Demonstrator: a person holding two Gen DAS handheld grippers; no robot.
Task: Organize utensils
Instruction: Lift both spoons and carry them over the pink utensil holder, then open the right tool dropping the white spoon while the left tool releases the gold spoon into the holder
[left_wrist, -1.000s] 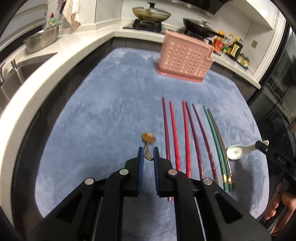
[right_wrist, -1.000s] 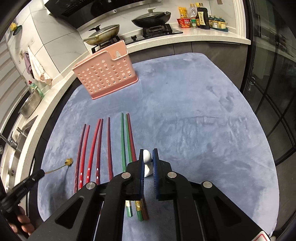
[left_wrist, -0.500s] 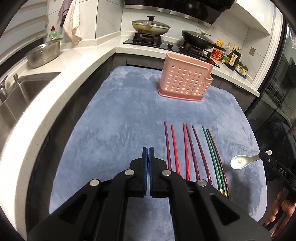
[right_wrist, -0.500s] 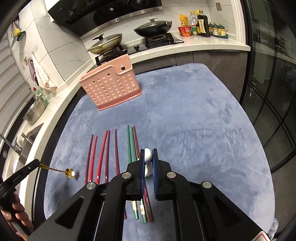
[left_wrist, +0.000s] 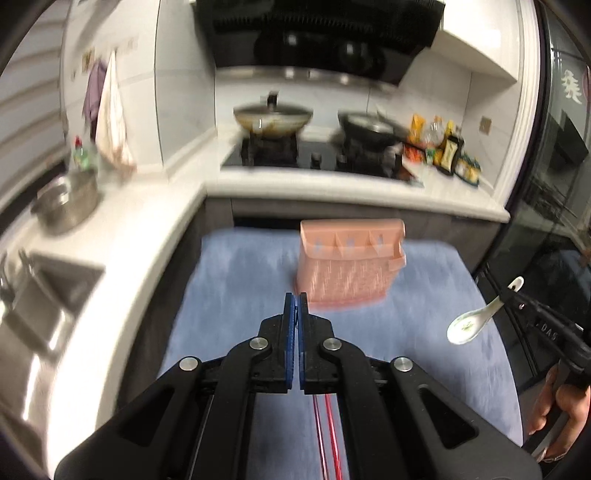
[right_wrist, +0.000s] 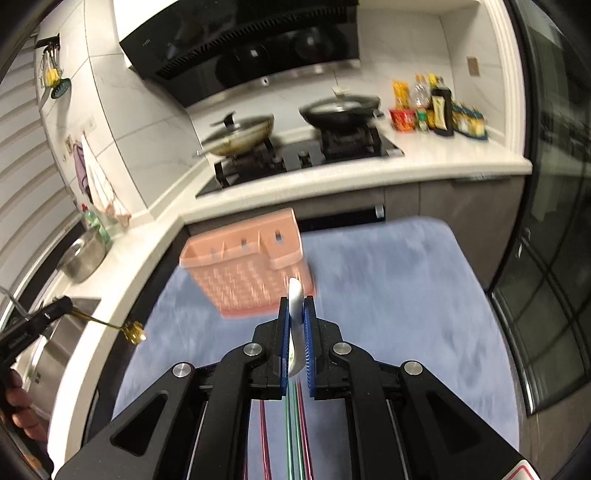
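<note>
Pink holder (right_wrist: 251, 273) stands ahead; left hand-held gripper (right_wrist: 66, 308) grips gold spoon (right_wrist: 133, 331), right (right_wrist: 296, 314) white spoon (right_wrist: 295, 295).

Pink rack (left_wrist: 351, 266) blurred; chopsticks (right_wrist: 295, 435) half-hidden.

My kitchen is bright, but everything far away looks smeared and blurry, and the edges bend round and go dark.

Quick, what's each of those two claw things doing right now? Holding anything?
Left gripper: closed on a thin gold spoon.
Right gripper: closed on a white soup spoon.
</note>
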